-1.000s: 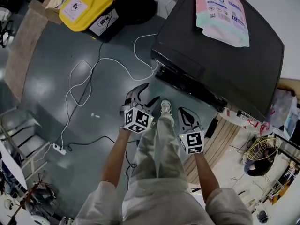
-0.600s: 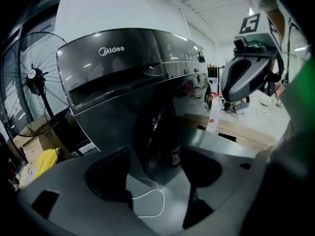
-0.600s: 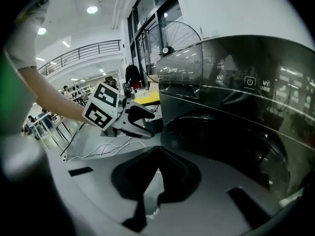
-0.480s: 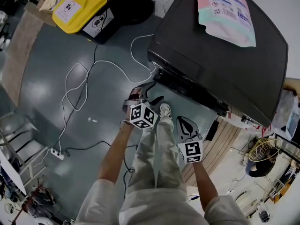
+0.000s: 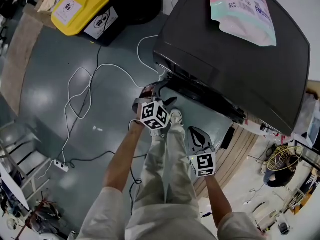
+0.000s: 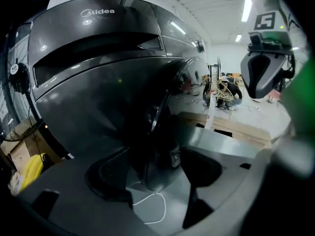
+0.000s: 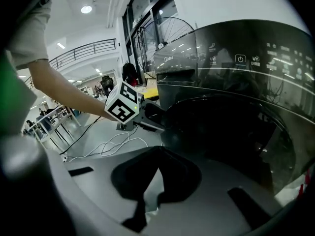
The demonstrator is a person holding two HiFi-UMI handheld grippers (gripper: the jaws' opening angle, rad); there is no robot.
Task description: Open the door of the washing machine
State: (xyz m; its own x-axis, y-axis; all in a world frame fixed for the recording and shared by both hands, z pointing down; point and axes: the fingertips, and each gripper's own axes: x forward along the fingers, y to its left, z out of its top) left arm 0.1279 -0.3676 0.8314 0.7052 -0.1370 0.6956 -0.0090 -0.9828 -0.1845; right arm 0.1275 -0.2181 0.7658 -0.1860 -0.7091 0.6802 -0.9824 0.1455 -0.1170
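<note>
- Jaws of left gripper (image 5: 158, 92) spread, straddling door (image 6: 150, 127) rim; arm stretched forward to washer (image 5: 240, 54).
- Right gripper (image 5: 198, 135) held low beside leg, jaws pressed together, empty.

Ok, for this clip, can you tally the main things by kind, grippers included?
Dark grey front-loading washing machine: 1
Pink-and-mint plastic pouch: 1
Yellow-topped box: 1
White power strip: 1
Handheld grippers with marker cubes: 2 (left gripper, right gripper)
Total: 6
</note>
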